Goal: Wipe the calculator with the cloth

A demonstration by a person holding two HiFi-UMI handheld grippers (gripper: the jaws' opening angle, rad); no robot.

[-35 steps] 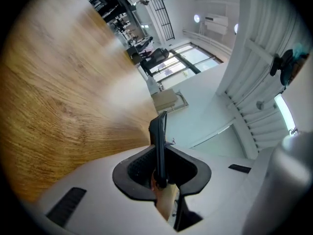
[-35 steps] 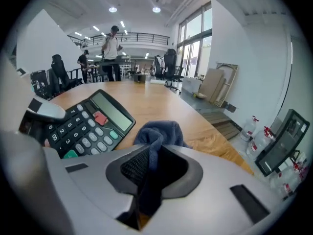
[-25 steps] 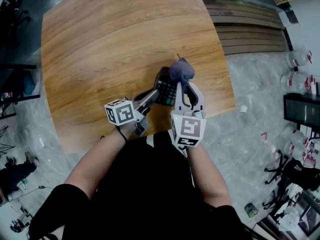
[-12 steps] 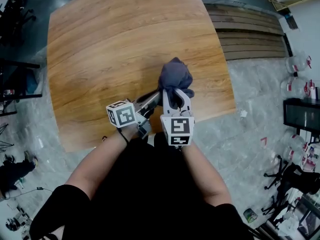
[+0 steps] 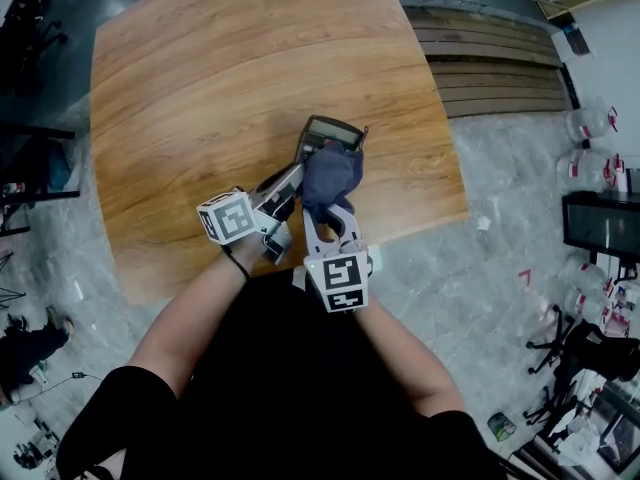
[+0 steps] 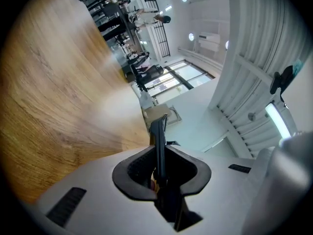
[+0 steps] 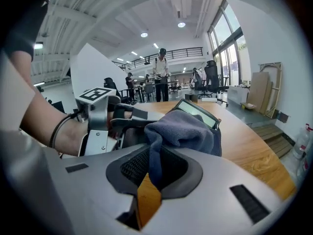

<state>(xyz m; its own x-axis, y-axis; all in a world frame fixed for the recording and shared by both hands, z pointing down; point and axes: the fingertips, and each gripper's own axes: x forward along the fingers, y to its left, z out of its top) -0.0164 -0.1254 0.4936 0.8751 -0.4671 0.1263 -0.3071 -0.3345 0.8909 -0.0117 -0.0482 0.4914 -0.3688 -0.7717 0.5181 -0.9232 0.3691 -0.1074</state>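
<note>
Your left gripper (image 5: 288, 181) pinches the calculator (image 5: 333, 131) edgewise, right gripper (image 7: 155, 166) clamps the cloth (image 5: 330, 175) over it; wiping hard may wrench it free.

Wooden table (image 5: 200, 88): rounded corners, upper centre of the head view. Slatted wooden platform (image 5: 495, 63): 2 o'clock, just beside the table edge. Grey marbled floor (image 5: 500, 268): surrounds both. Clear bottles (image 5: 590, 123): 3 o'clock. Black star-shaped base (image 5: 575, 353): 4 o'clock. Standing person (image 7: 161, 75): 12 o'clock, right gripper view.
</note>
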